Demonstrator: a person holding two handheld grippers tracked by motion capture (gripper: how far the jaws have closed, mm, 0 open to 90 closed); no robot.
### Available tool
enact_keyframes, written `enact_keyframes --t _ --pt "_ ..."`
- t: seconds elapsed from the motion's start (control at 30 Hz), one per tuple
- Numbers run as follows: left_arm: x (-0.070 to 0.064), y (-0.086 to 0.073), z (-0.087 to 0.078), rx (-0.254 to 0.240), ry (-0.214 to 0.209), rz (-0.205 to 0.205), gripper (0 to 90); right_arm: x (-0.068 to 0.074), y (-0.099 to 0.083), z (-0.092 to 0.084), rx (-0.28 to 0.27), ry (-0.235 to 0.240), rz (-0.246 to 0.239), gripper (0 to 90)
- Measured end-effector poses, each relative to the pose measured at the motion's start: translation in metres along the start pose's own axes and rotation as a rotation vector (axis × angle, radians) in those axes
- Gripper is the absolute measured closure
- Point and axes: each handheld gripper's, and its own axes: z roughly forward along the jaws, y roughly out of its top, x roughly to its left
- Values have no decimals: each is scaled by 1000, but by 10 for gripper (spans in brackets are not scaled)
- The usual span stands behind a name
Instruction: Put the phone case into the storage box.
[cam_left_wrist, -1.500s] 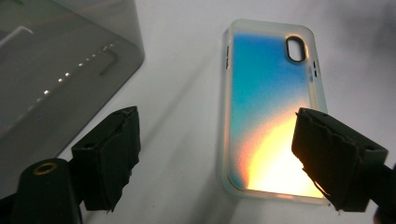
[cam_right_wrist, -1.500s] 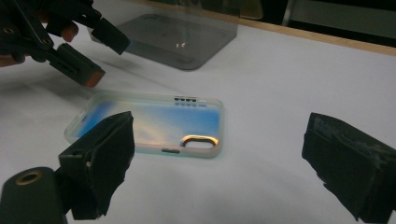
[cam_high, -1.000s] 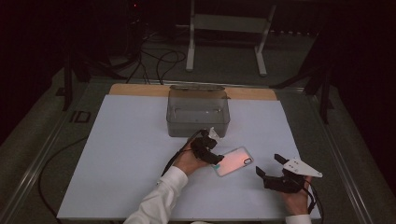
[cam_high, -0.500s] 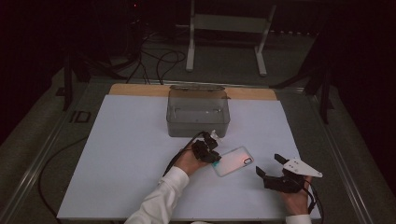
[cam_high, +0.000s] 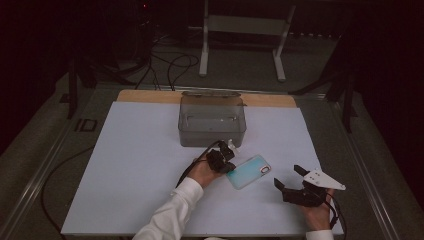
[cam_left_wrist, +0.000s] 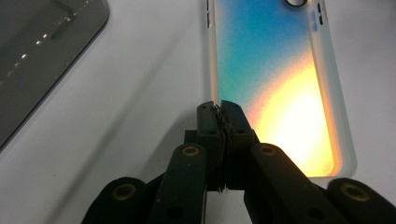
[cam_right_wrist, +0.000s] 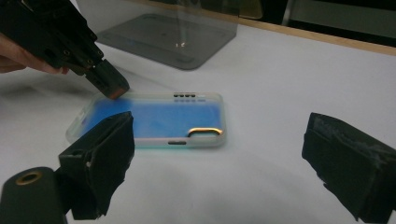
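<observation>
We see a dim room around the lit white table (cam_high: 130, 165), dark beyond its edges. Near the phone case (cam_left_wrist: 275, 79), we find soft shadows, and the black jaws blur close up.

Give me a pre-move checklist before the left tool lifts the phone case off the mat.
1. Left tool shut on the long edge of the phone case, its jaws having just been closing: ok.
2. Case actually pinched between the pads: cannot tell.
3. Right tool open, clear of the case: ok.
4. Case flat on the white mat: ok.
5. Clear box apart from the case: ok.
</observation>
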Motion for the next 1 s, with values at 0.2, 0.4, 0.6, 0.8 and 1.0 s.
enact_keyframes --t 0.2,0.4,0.6,0.8,1.0 --pt "2 -4 -9 -38 19 -22 889 0 0 0 2 -1 -2 95" --pt "0 -4 -21 -78 46 -20 889 0 0 1 7 -3 3 95" --pt "-1 -6 -31 -108 60 -29 889 1 0 1 9 0 0 94" --pt "1 -7 -43 -135 85 -42 889 1 0 1 13 1 -1 94" --pt "1 -8 -52 -160 103 -52 889 1 -1 2 14 3 -2 94"
